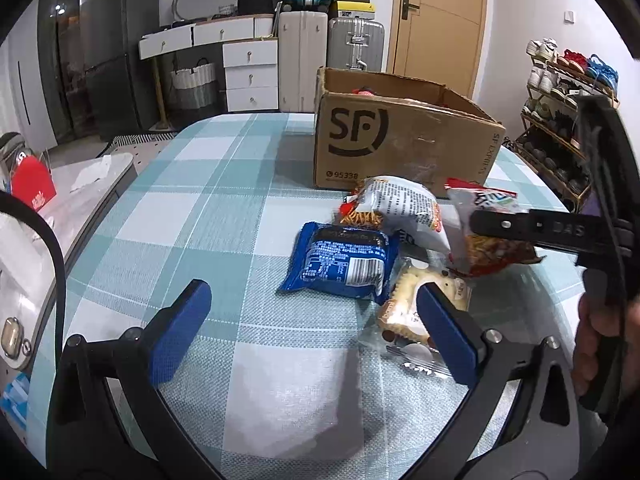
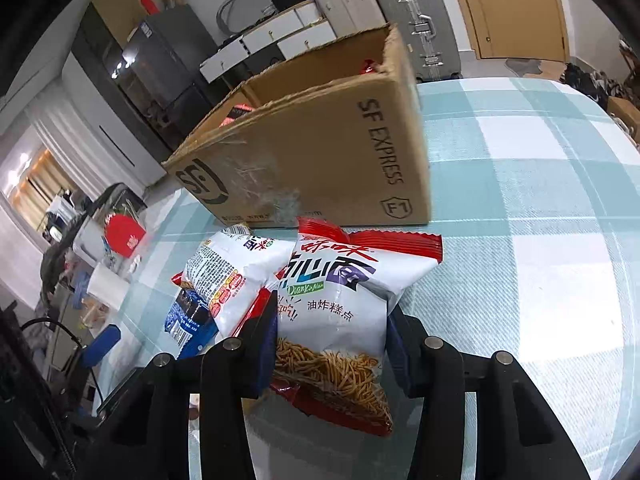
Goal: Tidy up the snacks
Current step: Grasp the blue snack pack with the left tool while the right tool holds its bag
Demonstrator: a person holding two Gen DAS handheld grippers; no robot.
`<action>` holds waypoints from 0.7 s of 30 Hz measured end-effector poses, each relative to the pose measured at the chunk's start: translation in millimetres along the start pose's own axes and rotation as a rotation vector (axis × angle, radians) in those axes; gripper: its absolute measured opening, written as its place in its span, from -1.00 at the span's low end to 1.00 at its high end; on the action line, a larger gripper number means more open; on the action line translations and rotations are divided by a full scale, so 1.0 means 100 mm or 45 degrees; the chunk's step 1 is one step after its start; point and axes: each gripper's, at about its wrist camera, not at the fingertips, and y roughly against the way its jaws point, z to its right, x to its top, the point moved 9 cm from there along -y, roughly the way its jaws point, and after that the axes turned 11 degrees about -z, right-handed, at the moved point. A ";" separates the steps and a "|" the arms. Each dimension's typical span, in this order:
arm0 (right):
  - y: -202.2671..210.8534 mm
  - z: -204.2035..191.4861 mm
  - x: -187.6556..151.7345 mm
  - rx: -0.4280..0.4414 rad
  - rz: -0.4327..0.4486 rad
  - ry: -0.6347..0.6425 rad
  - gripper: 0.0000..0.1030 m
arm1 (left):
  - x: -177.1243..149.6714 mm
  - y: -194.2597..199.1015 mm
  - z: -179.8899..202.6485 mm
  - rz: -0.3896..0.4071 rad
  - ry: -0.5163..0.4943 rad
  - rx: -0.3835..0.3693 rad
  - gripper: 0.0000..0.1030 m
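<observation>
noodle snack bag clamped in your right fingers

your right gripper (image 2: 331, 344) has its fingers (image 2: 267, 344) closed onto the red and white noodle snack bag (image 2: 340, 304). the blue pads press on the bag's two side edges at about its middle, so its printed top sticks out beyond the fingertips toward the cardboard box (image 2: 320, 160) and its crimped bottom edge hangs back between the finger arms. from the left wrist view the same bag (image 1: 486, 224) sits tilted under the black finger arm, just in front of the box (image 1: 400, 144).

your left gripper (image 1: 312, 332) has its fingers wide apart with nothing between the pads, only the checked cloth of the desk (image 1: 224, 216). the blue cookie packet (image 1: 344, 260) lies just beyond the fingertips, toward the right finger. the clear cracker pack (image 1: 416, 308) lies partly behind your right fingertip (image 1: 444, 332); whether they touch is unclear. the second white snack bag (image 1: 400, 208) lies farther out, between the blue packet and the box, leaning beside the bag you hold.
</observation>
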 end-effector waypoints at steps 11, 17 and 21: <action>0.28 -0.07 -0.32 0.073 0.067 0.034 -0.09 | -0.04 -0.18 -0.11 -0.101 0.076 -0.042 0.99; 0.32 -0.17 -0.55 0.056 0.094 0.090 -0.09 | 0.03 -0.27 -0.07 -0.120 0.053 -0.104 0.94; 0.36 -0.17 -0.57 0.067 0.109 0.088 -0.09 | 0.14 -0.37 -0.06 -0.150 0.039 -0.097 0.94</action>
